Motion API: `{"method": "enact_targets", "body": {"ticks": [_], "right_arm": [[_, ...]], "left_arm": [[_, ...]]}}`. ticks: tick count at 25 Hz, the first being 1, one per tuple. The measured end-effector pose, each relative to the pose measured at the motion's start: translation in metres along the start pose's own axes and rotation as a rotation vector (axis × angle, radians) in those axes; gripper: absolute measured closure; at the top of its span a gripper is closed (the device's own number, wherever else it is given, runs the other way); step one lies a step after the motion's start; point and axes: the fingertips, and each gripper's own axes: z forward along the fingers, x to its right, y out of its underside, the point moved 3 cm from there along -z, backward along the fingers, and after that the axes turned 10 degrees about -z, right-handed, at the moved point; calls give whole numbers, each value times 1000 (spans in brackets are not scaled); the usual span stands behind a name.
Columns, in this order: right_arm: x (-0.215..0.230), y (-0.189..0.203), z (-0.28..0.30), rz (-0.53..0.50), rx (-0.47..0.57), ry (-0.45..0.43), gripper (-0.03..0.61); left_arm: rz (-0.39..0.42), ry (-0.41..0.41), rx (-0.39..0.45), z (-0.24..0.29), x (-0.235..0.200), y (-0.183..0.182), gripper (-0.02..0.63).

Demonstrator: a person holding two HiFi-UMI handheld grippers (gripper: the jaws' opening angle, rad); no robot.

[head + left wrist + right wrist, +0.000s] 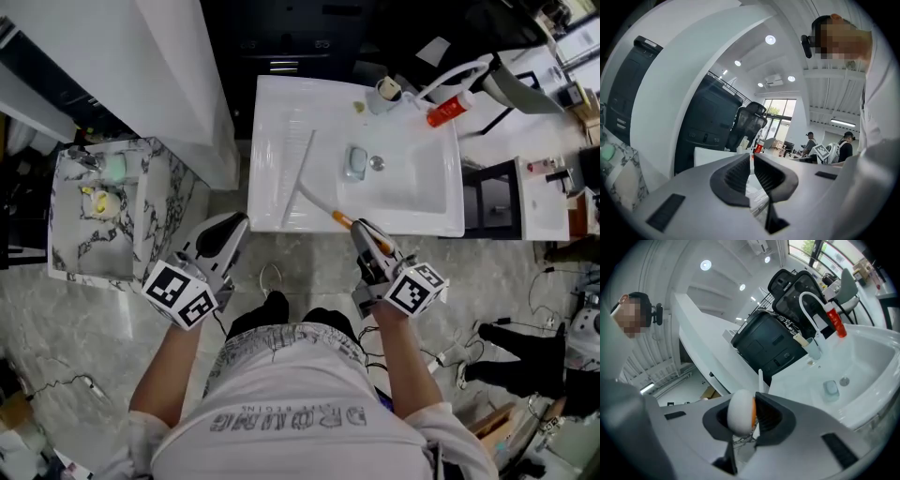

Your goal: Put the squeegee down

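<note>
- Over the front rim of the white sink (pixel 452 192), my right gripper (pixel 362 231) is clamped on the squeegee (pixel 314 200). My jaws stand partway apart, and the rounded white end of its handle, with its orange band, fills the gap (pixel 739 411).
- From my grip the squeegee's neck runs up and to the left across the rim. Its long pale blade lies over the left part of the sink, running front to back. I cannot tell whether the blade touches the surface.
- Farther right in the basin sits a small pale blue block (pixel 355 161), just beside the round metal drain (pixel 377 162).
- At the back of the sink stand a cup (pixel 387 91) and a red bottle (pixel 448 110) lying on its side, with a white curved faucet (pixel 456 73) arching between them.
- Left of the sink and clear of it, my left gripper (pixel 223 236) hangs over the floor. Its ribbed pads (pixel 740 174) are drawn together to a thin slit, with nothing between them.
- A marble-patterned stand (pixel 150 217) is at my far left, with small things in its top that I cannot make out.
</note>
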Motion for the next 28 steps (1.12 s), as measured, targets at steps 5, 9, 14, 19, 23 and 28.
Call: {"method": "enact_targets", "body": {"ticks": [5,9,14,19,23,28], "right_arm": [[5,0,19,16,-28,-1,514],[7,1,34,29,-57,-7,514],[15,6,53,44,-102,-24,512],[27,8,72,65,-140,-52,512],[39,6,86,82,-167,-79,512],[55,3,103,97,-214,-118,512]], "left_arm": [[-9,3,0,1,-18,-4,572],[-22,-1,-2,3,-28,-6,572],[-33,-26,-2,8,-39,-8,572],[-38,-62,-3,16,-49,-9,574],[-49,-87,-4,28,-53,-7,572],[-55,-121,-12,47,-56,-5,574]]}}
